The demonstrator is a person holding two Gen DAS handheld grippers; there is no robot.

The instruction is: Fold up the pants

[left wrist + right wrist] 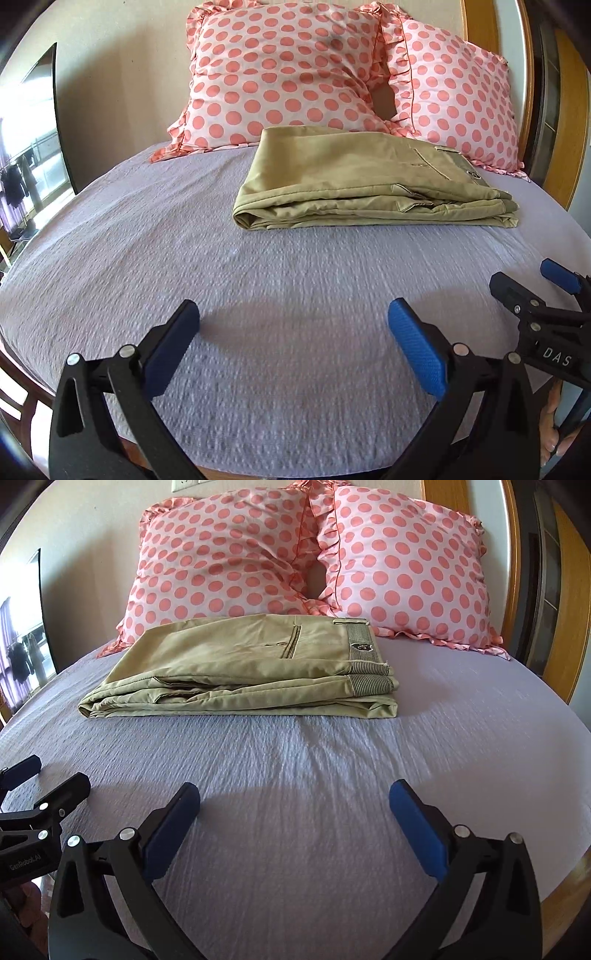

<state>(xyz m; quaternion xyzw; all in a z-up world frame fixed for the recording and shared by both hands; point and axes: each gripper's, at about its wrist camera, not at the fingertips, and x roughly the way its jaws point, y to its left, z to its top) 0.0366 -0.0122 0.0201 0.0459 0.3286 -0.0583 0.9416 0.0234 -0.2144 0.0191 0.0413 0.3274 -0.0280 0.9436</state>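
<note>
Khaki pants (369, 181) lie folded in a flat stack on the lavender bedspread (258, 280), just in front of the pillows; they also show in the right wrist view (243, 668), waistband to the right. My left gripper (293, 317) is open and empty, hovering over the bedspread well short of the pants. My right gripper (294, 799) is open and empty, also near the front of the bed. The right gripper shows at the right edge of the left wrist view (532, 280), and the left gripper at the left edge of the right wrist view (48, 775).
Two pink polka-dot pillows (280, 74) (454, 96) lean against the wall behind the pants. A wooden bed frame (569, 890) borders the right side. A dark-framed mirror or window (33, 122) stands at the left.
</note>
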